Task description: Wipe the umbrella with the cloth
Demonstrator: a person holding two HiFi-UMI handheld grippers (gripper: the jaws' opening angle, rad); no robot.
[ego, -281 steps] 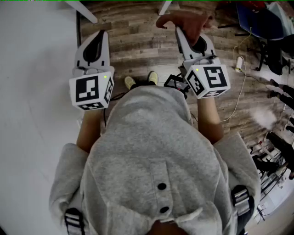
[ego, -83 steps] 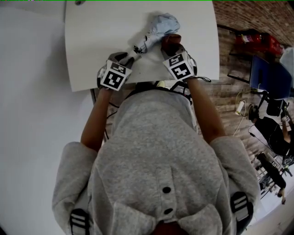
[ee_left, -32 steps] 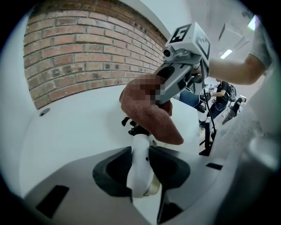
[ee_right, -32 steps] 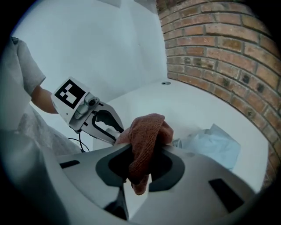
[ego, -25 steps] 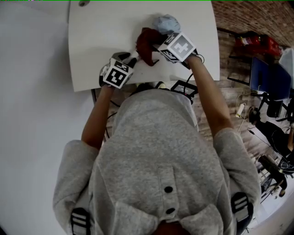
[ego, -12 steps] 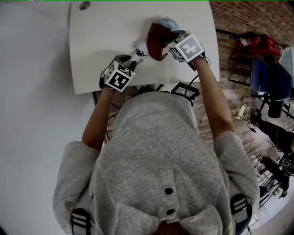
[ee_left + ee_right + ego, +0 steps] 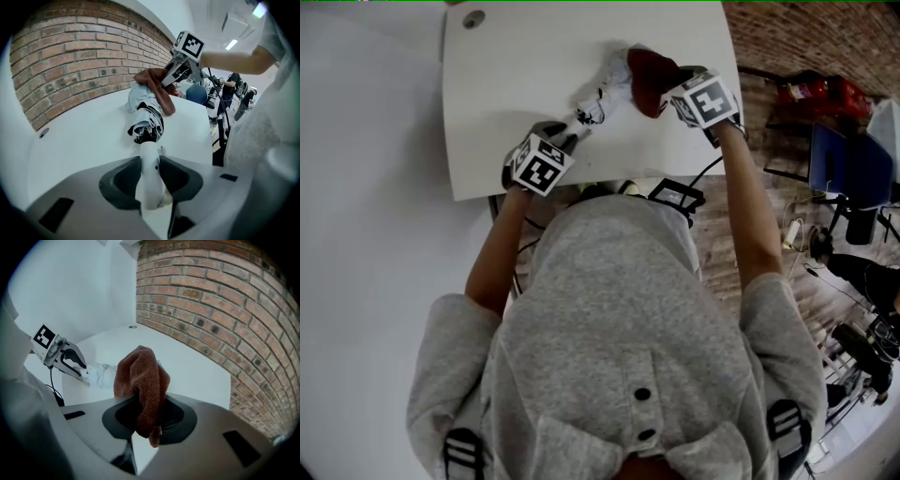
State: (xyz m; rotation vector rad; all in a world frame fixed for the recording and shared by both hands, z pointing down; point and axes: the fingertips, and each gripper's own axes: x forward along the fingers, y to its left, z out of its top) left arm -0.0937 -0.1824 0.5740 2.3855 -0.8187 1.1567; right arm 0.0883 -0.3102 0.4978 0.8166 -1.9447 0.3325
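A folded pale-blue and white umbrella (image 7: pixel 612 75) lies on the white table (image 7: pixel 516 94). My left gripper (image 7: pixel 555 133) is shut on its white handle (image 7: pixel 150 173), with the folded canopy (image 7: pixel 144 110) stretching away from the jaws. My right gripper (image 7: pixel 670 89) is shut on a reddish-brown cloth (image 7: pixel 651 69), which rests on the far end of the umbrella. In the right gripper view the cloth (image 7: pixel 143 380) hangs bunched between the jaws and hides most of the umbrella (image 7: pixel 103 375). The left gripper (image 7: pixel 84 374) shows there beyond it.
A brick wall (image 7: pixel 211 310) runs along the table's far side. A round hole (image 7: pixel 473 18) marks the table's back left corner. Right of the table there are a wooden floor, cables, a blue chair (image 7: pixel 848 173) and other people (image 7: pixel 232 86).
My right gripper has carried the cloth along the umbrella from near the handle end to the far canopy end, up and to the right. The left gripper has kept its hold on the handle.
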